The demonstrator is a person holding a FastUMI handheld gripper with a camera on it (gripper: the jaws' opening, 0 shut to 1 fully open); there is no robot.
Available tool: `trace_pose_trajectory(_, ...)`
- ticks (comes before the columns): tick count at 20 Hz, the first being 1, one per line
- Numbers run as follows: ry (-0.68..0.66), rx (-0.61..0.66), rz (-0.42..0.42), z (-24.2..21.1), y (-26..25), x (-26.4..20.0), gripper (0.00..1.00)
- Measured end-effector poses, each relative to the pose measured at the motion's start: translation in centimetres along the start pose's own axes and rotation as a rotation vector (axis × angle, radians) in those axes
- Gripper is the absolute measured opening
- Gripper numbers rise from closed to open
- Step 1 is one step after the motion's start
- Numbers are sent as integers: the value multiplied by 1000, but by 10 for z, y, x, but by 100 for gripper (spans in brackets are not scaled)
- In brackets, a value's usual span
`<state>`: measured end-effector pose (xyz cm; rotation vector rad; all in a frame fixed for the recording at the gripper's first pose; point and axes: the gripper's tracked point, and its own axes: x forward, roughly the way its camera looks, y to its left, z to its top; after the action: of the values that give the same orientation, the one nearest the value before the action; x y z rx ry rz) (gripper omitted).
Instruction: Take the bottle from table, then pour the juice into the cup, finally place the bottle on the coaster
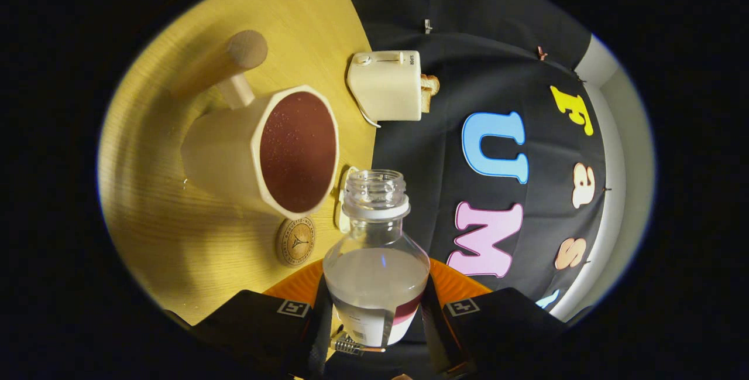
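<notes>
In the gripper view, the tool [374,315] was closed on the bottle [375,263], one finger pressing each side of its lower body, so the bottle sat directly between the fingers and ran forward from them. Its long axis lay along the line of the fingers, with the open, capless neck [374,191] pointing straight ahead, away from the tool. The whole scene appeared rolled onto its side, which suggested the tool and bottle were tipped well over toward a pouring attitude. What liquid remained looked pale and lay pooled in the bottle's wide shoulder, short of the neck.

The cup [266,149] stood on the tabletop [169,233] ahead of the fingers and off to their left, its wide mouth turned toward the tool and its handle [237,67] on the far side. It already held dark reddish juice, so the pour seemed largely done. The bottle's mouth lay just beside the cup's rim, not over it.

The coaster [295,241], a small round disc, lay flat on the tabletop closer to the tool than the cup, just ahead of the left finger and touching or nearly touching the cup's base. The coming move therefore likely turned on righting the bottle and carrying it a short way leftward to that disc.

A toaster [386,84] sat well beyond the bottle's mouth.
</notes>
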<state>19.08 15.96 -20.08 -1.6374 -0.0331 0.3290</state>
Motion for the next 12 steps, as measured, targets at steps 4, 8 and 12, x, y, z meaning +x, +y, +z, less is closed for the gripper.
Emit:
trace_pose_trajectory(4,-21,-71,-5,4,-5,7,69)
trace_pose_trajectory(8,-55,-145,-15,9,-10,12,69)
trace_pose_trajectory(12,-69,-195,-20,10,-13,14,69)
